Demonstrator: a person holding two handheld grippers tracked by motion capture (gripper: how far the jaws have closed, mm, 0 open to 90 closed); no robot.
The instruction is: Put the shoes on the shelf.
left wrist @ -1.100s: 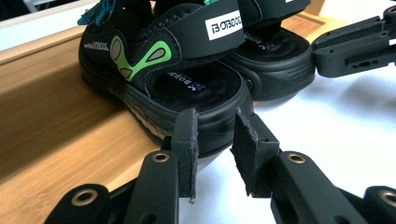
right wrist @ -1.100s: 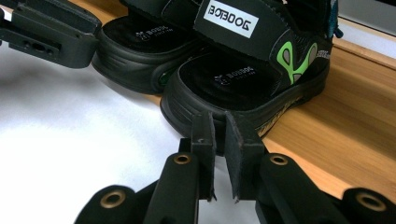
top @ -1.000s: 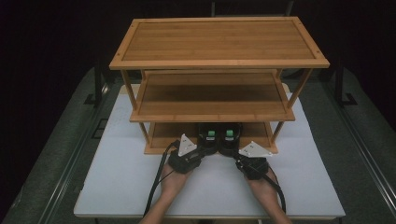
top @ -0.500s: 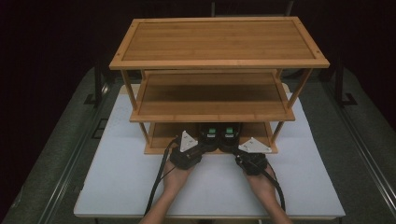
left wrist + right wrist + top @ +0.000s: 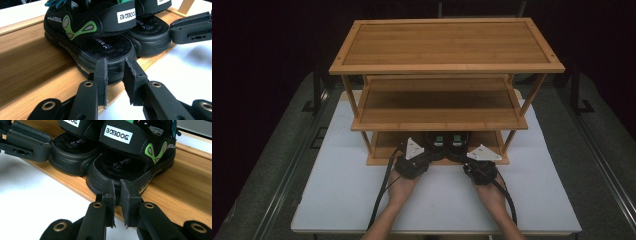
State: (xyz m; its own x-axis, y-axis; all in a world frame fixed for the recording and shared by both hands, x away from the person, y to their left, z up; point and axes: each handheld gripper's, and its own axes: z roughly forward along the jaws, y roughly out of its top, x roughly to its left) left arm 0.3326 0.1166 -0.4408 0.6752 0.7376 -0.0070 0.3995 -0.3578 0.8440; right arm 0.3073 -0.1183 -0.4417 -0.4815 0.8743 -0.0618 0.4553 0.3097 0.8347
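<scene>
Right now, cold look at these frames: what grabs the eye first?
The three-tier bamboo rack in the middle of the white table. Then the pair of black sandals with green marks at the front edge of its bottom shelf, each heel between the slightly parted jaws of a tool: left tool, right tool.

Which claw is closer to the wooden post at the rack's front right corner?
Right. The right claw sits at the right black sandal, nearer that light wooden post. The left claw, at the left sandal, is farther.

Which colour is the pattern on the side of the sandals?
Green with grey, on the black sandals; it shows best in the left gripper view.
</scene>
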